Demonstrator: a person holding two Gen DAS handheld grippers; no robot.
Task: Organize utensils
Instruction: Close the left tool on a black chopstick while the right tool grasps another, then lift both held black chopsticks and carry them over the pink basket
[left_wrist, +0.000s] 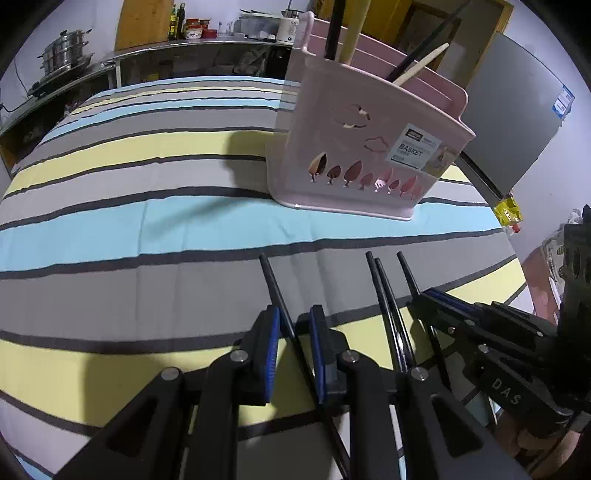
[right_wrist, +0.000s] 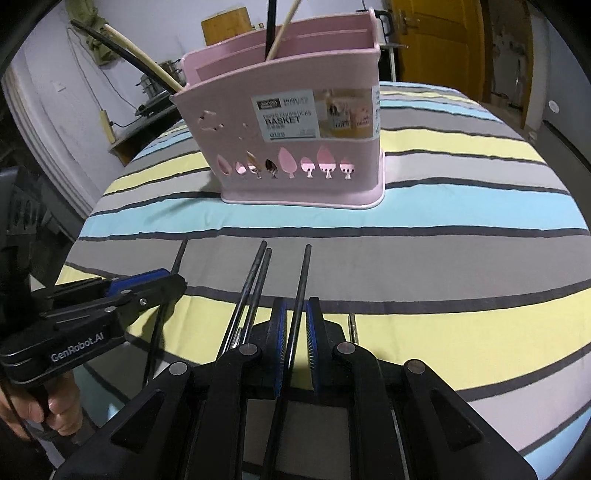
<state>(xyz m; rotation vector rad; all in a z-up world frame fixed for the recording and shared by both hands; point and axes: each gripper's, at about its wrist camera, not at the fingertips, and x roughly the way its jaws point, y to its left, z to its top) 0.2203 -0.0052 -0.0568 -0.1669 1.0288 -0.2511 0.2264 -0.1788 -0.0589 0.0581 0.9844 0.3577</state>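
Left gripper (left_wrist: 294, 334): jaws narrowed around one black chopstick (left_wrist: 280, 306), blue pads close on either side; whether both pads press on it cannot be told. Stick runs from under the gripper forward over the grey stripe of the tablecloth (left_wrist: 147, 221), tip pointing toward the basket.

Right gripper (right_wrist: 295, 332): jaws likewise drawn in around a second black chopstick (right_wrist: 301, 288), pads just beside it, contact cannot be told. Tip also aimed at the basket.

Between the two grippers: a pair of black chopsticks (right_wrist: 255, 280), side by side and nearly touching at the tips, lying on the table.

Left of the right wrist view: a hand (right_wrist: 55, 410) wrapped on the left gripper's handle.

Farther back, upright on the blue stripe: pink utensil basket (right_wrist: 295, 129), leaf-shaped cutouts along its base, paper label on the front. Black and pale wooden handles (right_wrist: 280, 33) leaning out of its compartments.
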